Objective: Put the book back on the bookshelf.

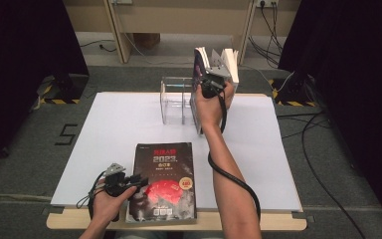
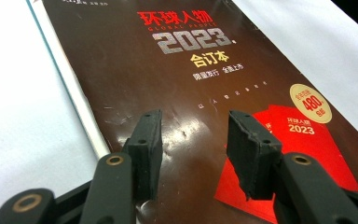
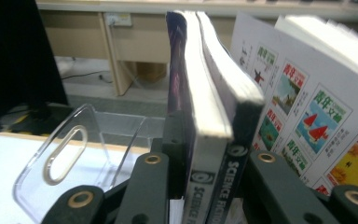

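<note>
A dark magazine (image 1: pixel 165 179) (image 2: pixel 191 60) with a red picture and "2023" on its cover lies flat at the table's front edge. My left gripper (image 1: pixel 140 180) (image 2: pixel 193 135) hovers low over its left side, open, with nothing between the pads. At the back, my right gripper (image 1: pixel 214 69) (image 3: pixel 205 154) is shut on two upright books held together: a purple-covered one (image 1: pixel 198 64) (image 3: pixel 179 70) and one with a black spine (image 3: pixel 223 186). A third book (image 1: pixel 232 62) (image 3: pixel 307 112) with colourful pictures on its cover leans just to their right.
A clear acrylic book stand (image 1: pixel 174 99) (image 3: pixel 65 149) sits at the back of the white table sheet (image 1: pixel 119 129), just left of the held books. The right gripper's cable (image 1: pixel 238 181) trails along the forearm. Desk legs and floor cables lie beyond the table.
</note>
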`<state>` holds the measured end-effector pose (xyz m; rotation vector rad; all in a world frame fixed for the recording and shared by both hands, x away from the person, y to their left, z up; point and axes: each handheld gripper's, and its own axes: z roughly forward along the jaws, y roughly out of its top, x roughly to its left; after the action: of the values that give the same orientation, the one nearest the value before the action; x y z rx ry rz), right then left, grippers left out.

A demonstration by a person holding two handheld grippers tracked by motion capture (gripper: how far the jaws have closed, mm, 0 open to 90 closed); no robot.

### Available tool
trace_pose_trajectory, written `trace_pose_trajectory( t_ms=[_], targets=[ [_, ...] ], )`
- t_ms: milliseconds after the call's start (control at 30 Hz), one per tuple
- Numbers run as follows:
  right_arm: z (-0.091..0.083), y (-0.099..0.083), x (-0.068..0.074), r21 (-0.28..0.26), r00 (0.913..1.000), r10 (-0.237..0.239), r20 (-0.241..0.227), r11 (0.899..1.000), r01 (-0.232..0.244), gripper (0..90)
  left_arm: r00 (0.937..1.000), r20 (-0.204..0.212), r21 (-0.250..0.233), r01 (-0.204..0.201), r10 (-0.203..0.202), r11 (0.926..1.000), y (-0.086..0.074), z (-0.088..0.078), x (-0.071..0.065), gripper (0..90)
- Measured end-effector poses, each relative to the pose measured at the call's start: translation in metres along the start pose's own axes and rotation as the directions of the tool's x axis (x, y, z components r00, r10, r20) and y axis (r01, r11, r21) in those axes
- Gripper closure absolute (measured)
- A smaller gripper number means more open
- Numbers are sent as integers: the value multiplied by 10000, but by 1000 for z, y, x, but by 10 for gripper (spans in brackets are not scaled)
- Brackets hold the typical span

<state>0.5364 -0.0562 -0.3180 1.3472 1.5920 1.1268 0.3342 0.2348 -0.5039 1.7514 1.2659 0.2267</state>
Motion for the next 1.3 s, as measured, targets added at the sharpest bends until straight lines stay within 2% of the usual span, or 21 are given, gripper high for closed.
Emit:
trace_pose_trajectory(
  t_ms=[167, 300, 367, 467, 533, 600, 833, 967, 1133, 1300],
  targets=[
    [-2, -9, 10, -238, 9990, -363, 243, 9990, 369, 762, 10000, -10, -16, -17, 17, 10000, 0, 0, 0, 547],
    [-6, -10, 8, -115, 9999, -131, 13, 9998, 131, 752, 10000, -20, -8, -45, 45, 10000, 0, 0, -1, 547],
    [-7, -10, 4, 62, 9997, 82, -230, 9999, -80, 735, 10000, -23, -3, -47, 47, 10000, 0, 0, -1, 547],
    [-7, -8, 0, 238, 9990, 301, -327, 9993, -293, 715, 10000, -26, -3, -60, 60, 10000, 0, 0, -1, 546],
    [-6, -7, -1, 358, 9992, 252, -315, 9991, -241, 699, 10000, -31, -4, -49, 49, 10000, 0, 0, -1, 546],
    [-1, -4, -2, 722, 9980, 364, -520, 9969, -326, 676, 10000, -24, -8, -45, 45, 10000, 0, 0, -1, 546],
    [12, 4, -5, 1227, 9958, 678, -621, 9906, -598, 679, 10000, 3, -3, -37, 37, 10000, 0, 0, -1, 546],
    [16, 9, -5, 1463, 9967, 623, -521, 9878, -541, 713, 10000, 9, 9, -33, 33, 10000, 0, 0, 0, 546],
    [15, 8, -3, 1392, 9977, 592, -343, 9888, -539, 762, 10000, 4, 5, -50, 50, 10000, 0, 0, -1, 546],
    [14, 5, -2, 1100, 9974, 560, -446, 9926, -508, 768, 10000, 5, -1, -44, 44, 10000, 0, 0, -1, 546]
  ],
)
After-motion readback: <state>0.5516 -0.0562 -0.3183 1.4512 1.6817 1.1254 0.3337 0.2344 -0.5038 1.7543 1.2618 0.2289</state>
